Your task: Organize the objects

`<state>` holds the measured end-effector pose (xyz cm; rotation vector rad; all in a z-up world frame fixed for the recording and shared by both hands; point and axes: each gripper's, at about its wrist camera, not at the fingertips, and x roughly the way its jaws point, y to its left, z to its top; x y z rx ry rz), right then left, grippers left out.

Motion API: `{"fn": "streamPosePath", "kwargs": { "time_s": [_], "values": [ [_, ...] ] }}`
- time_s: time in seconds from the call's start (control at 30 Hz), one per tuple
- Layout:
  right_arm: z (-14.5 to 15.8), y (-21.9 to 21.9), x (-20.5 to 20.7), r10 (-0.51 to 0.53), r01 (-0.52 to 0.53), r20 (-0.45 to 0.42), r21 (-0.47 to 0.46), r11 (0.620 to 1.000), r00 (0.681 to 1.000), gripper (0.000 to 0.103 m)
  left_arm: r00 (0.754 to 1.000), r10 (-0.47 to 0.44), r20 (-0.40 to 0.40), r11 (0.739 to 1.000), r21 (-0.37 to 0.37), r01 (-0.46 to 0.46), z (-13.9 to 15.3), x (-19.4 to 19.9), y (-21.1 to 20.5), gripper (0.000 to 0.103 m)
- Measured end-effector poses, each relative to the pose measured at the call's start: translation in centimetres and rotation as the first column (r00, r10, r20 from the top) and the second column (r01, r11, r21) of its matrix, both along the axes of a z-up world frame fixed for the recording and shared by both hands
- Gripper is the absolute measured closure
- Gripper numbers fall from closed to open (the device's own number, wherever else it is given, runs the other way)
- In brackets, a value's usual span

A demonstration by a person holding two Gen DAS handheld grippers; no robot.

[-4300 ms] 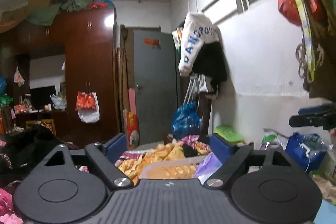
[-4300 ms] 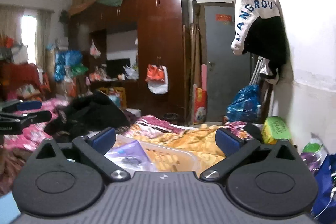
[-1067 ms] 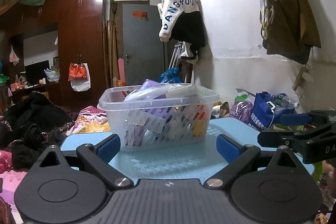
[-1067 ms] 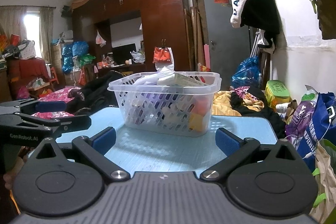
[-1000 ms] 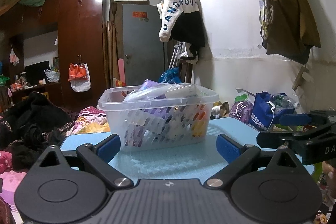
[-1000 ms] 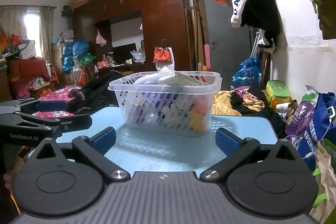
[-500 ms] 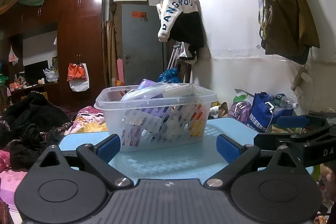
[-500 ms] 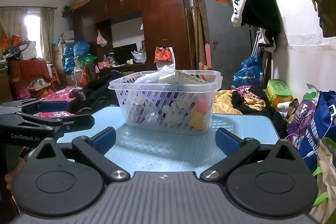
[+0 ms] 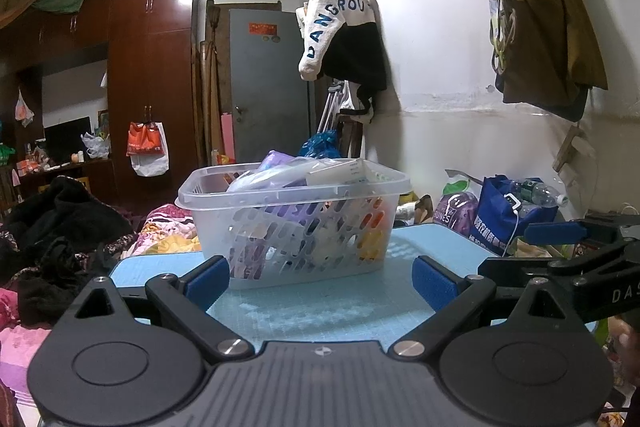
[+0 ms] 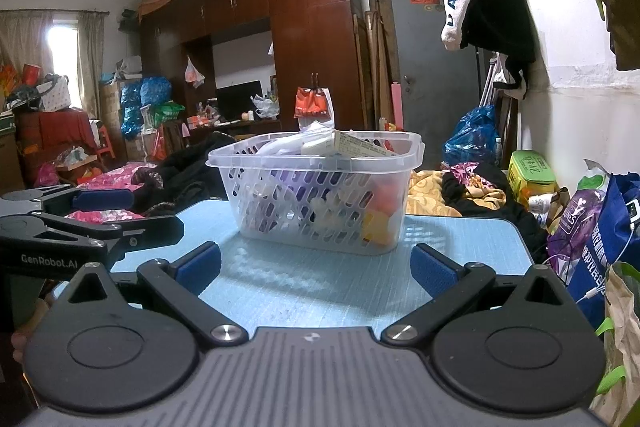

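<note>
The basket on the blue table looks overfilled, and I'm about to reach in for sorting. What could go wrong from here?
1. The packets stick up above the rim of the clear plastic basket; a pull on one could likely spill the others.
2. The basket looks light, so it may slide on the blue table.
3. The open left gripper and open right gripper are close together and might collide.

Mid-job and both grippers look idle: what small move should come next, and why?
Probably ease the right gripper forward and up toward the basket rim. Both it and the left gripper are open and empty, short of the basket on the blue table, and a flat packet lies at the top, easiest to reach.
</note>
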<state>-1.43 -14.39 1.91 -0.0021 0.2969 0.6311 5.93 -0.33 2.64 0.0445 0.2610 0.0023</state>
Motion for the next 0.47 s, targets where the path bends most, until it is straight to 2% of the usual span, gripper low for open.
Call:
{"fn": "streamPosePath", "kwargs": {
  "time_s": [0.47],
  "values": [
    [-0.38, 0.0, 0.2, 0.004, -0.004, 0.001, -0.005, 1.0, 1.0, 0.0, 1.0, -0.005, 0.017, 1.0, 0.0, 0.006, -0.07, -0.11, -0.02, 0.004]
  ]
}}
